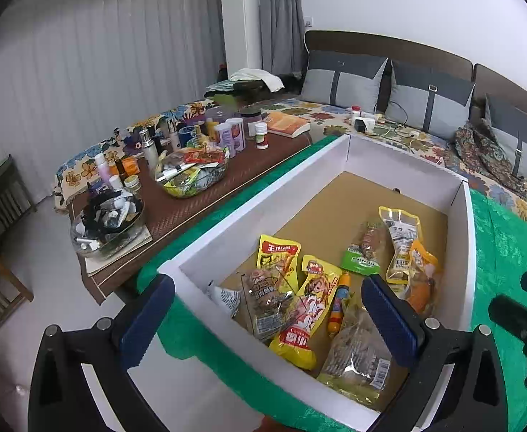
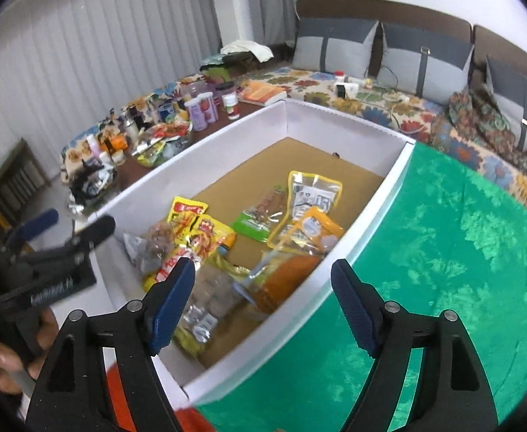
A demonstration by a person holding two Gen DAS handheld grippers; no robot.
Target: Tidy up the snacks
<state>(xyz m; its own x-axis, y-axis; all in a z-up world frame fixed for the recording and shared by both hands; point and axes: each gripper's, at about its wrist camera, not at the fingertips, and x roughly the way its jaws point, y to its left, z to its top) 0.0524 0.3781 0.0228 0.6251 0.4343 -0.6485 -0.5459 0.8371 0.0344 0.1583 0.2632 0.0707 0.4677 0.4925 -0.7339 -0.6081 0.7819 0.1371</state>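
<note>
Blue-padded black left gripper is seen closest to the lens, jaws spread wide with nothing pinched between them, hanging over the near end of the white-walled cardboard box with the brown floor. Snack packets are already piled inside, toward that near end. The yellow cartoon-print pouch sits pretty much dead ahead between the jaws, its long axis running away from the camera, so a straight drop would be enough, judging by this.

Right gripper is also held apart and empty, but it straddles the box's right wall, so the orange packet is nearer to it.

Only the right view shows a hand on the left tool; only the left view shows the small orange sausage stick clearly.
</note>
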